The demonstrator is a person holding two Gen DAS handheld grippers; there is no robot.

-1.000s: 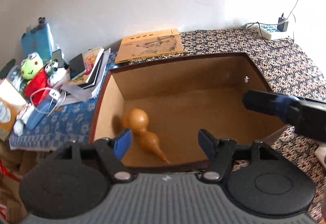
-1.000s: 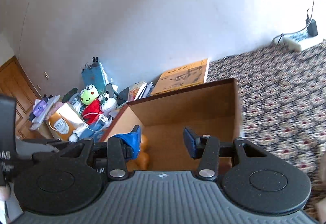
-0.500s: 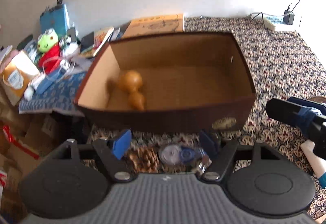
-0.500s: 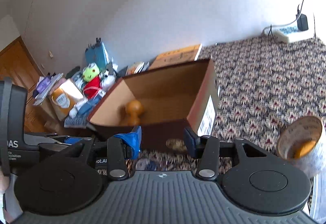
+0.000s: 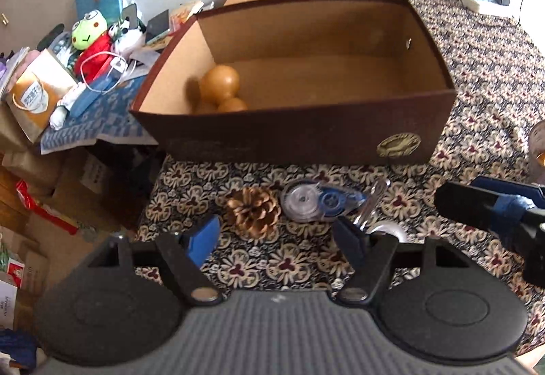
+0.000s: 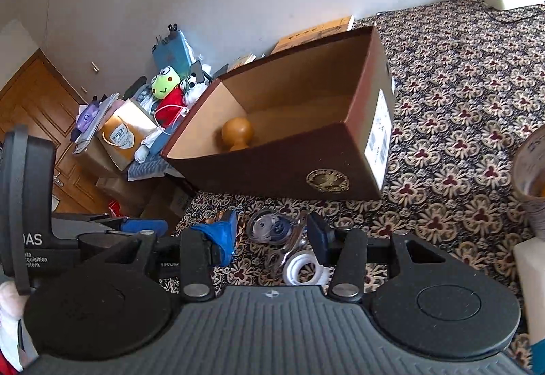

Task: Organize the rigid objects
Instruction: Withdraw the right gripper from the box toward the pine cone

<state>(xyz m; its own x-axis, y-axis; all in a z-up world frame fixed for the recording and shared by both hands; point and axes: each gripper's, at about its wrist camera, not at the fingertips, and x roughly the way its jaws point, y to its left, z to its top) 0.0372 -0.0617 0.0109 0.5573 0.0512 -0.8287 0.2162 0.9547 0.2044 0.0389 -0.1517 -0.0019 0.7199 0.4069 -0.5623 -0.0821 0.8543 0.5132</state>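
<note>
Two hand-held grippers hang over a flowery cloth. The left hand-held gripper [image 5: 276, 238] is spread wide and holds nothing. The right hand-held gripper [image 6: 272, 235] is spread too, with nothing pinched.

Below them lie a spiky brown pine cone [image 5: 253, 211], a clear round tape roller [image 5: 316, 201] with a blue wheel, and a shiny metal clip [image 5: 369, 204].

Behind stands a brown cardboard box [image 5: 299, 136] with a gold oval badge [image 5: 396, 145]. Its inside is plain tan. A smooth, round gourd [image 5: 219, 88] lies in its left corner. A white sticker [image 6: 378, 133] is on one end; its print is too small to read.
</note>
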